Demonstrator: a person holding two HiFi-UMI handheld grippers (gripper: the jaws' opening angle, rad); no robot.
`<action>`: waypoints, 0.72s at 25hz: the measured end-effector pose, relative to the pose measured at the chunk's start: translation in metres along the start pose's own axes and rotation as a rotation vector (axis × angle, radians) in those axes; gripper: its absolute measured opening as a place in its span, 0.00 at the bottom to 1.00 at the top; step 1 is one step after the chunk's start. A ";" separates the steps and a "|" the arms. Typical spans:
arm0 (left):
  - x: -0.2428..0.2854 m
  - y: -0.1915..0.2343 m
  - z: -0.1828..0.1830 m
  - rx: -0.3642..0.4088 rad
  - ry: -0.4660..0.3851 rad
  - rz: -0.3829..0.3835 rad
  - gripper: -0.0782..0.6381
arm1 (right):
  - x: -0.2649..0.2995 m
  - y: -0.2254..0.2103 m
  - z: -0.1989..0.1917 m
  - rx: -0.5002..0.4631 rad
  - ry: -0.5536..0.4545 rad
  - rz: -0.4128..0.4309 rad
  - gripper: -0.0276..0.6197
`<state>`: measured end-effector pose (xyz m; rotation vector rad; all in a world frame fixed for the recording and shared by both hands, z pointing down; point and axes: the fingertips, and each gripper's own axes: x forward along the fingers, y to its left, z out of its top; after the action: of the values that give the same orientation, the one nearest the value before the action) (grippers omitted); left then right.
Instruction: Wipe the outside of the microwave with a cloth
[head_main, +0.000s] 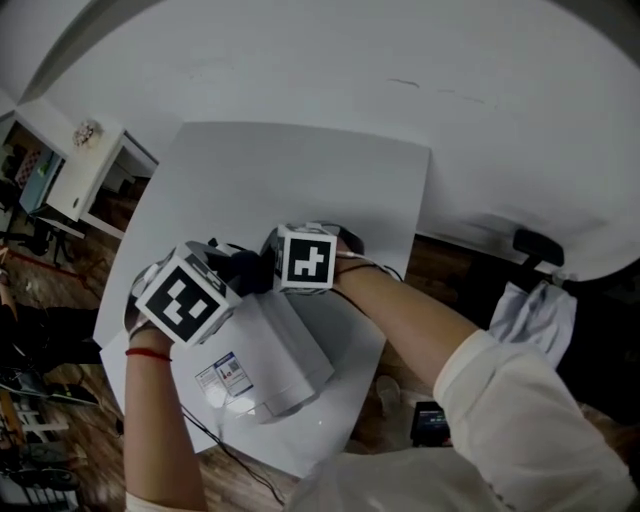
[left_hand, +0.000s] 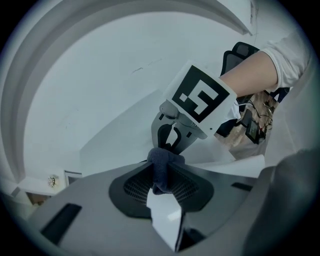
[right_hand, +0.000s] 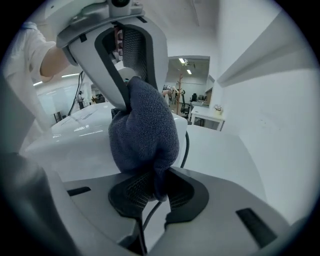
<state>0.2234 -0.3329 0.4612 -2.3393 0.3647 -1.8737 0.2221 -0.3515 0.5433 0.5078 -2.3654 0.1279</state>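
— How is the left claw found?

— It is closed on the cloth. A narrow fold of the dark blue knit is pinched between its two jaws, and the claw is pointed steeply down.

— And the right claw?

— The same cloth is clamped there too. A fold is pressed between its jaws, and the bunched bulk of the fabric is seen just beyond the tips. The two claws are brought tip to tip, so the cloth is shared between them with next to no gap.

— Where is the microwave placed?

— It is set on the white worktop, toward the near edge, just below the two claws as seen in the head view. Its casing is white, and a printed sticker is carried on the face turned toward the camera.

— Is the microwave touched by the cloth?

— That cannot be told. The cloth is held at the far top edge of the casing, but any contact is hidden by the claws.

— Is anything else to be noted?

— A dark cable is seen curving just behind the cloth.
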 end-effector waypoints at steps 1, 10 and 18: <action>-0.001 -0.001 0.000 0.000 0.002 0.003 0.23 | -0.002 -0.001 0.001 -0.034 0.001 -0.012 0.15; -0.006 -0.022 -0.008 -0.028 -0.005 -0.053 0.21 | -0.006 0.016 0.002 -0.113 -0.003 0.009 0.14; -0.008 -0.034 -0.010 -0.039 -0.025 -0.044 0.21 | -0.012 0.032 -0.007 -0.059 -0.016 0.026 0.14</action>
<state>0.2157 -0.2976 0.4639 -2.4132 0.3528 -1.8707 0.2215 -0.3163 0.5424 0.4521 -2.3842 0.0658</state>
